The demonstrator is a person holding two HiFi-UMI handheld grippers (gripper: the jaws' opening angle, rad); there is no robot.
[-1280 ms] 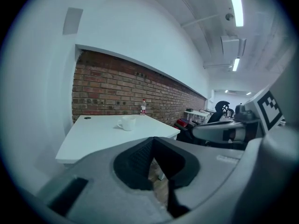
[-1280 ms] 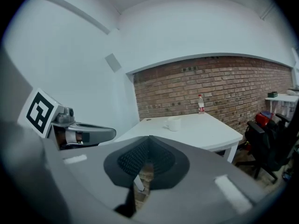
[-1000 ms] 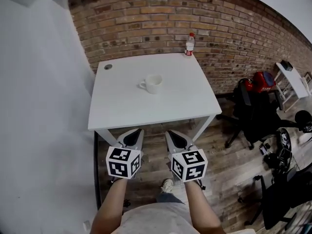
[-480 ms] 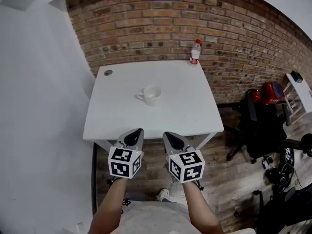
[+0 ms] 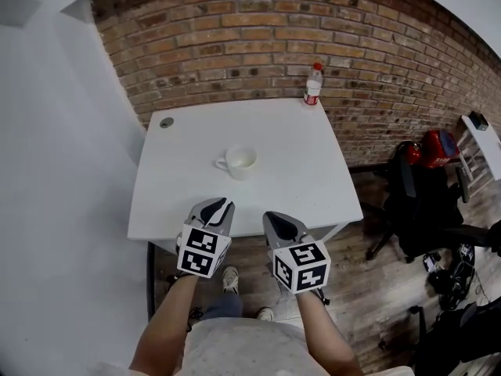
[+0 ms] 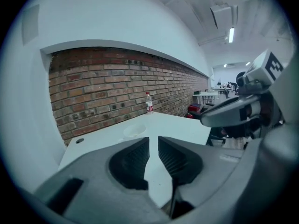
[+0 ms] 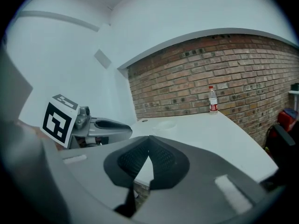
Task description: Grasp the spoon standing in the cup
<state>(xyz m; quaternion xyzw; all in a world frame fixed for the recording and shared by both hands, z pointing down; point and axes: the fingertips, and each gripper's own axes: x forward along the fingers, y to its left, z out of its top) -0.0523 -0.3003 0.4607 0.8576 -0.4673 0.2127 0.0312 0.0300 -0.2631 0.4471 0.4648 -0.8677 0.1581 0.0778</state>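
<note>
So in the last second we've closed in on the bench [image 5: 297,155], and it fills more of the head view than it did. My left hand-held gripper [image 5: 217,208] has pushed forward and now pokes over the near edge, with its jaws a narrow slit apart and nothing between them. The white cup [image 5: 240,160] sits near the middle of the bench, a bit left of centre, ahead of the left gripper and well apart from it. Honestly I can't spot a spoon in it from any view, as it's small and washed out. The right hand-held gripper [image 5: 279,219] lags at the edge, its tips pressed together and empty. There's a water bottle [image 5: 313,84] at the far right corner, out of the way. My read is that we're only on the approach, and whichever gripper goes in needs to spread wider first.
</note>
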